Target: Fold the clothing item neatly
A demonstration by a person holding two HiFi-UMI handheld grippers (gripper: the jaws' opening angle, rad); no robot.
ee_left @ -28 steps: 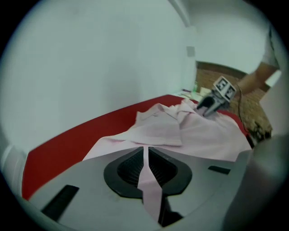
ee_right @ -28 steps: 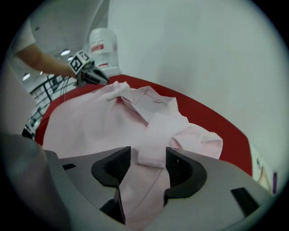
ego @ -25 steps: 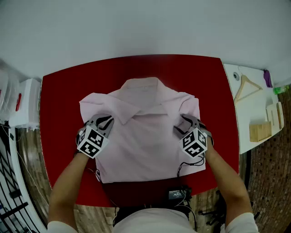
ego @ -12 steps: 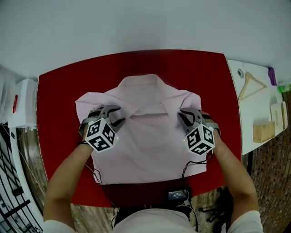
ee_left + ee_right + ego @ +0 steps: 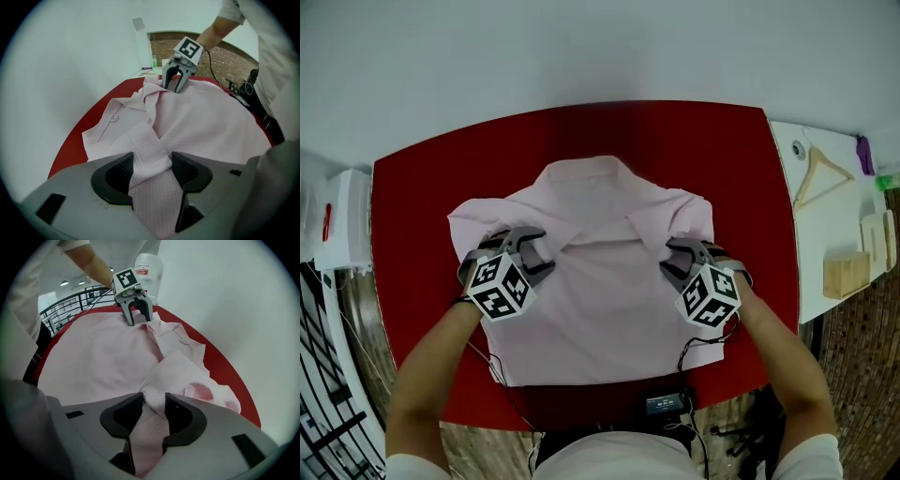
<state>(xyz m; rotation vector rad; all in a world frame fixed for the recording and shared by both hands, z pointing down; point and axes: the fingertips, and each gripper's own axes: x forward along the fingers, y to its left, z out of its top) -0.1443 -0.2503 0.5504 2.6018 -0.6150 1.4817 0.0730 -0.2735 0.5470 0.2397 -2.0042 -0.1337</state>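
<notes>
At the far left a white box (image 5: 344, 220) stands just off the red surface (image 5: 412, 197), whose rounded edge runs close beside it. The left gripper (image 5: 534, 251) points steeply down onto the left-hand shoulder of the pink shirt (image 5: 600, 309), just beside the collar flap. Its fingers (image 5: 115, 176) have just been opening and now stand spread wide, with a raised ridge of shirt cloth running up between them; the cloth fills the gap but is no longer pinched. The shirt lies flat across the middle of the surface, its collar (image 5: 581, 173) on the far side from the person and its hem toward the near edge, with red showing all round it. Just past the hem, at the near edge of the surface, sits a small black device (image 5: 664, 403) with cables leading off it. The right gripper (image 5: 673, 260) comes down on the right-hand shoulder, level with the left one and well apart from it. Its fingers (image 5: 180, 416) have also just been opening and are partly spread, a fold of cloth standing loosely between them. Further right, a white side table (image 5: 806, 253) adjoins the surface and carries a wooden hanger (image 5: 820, 176) and a wooden block (image 5: 842, 274)
</notes>
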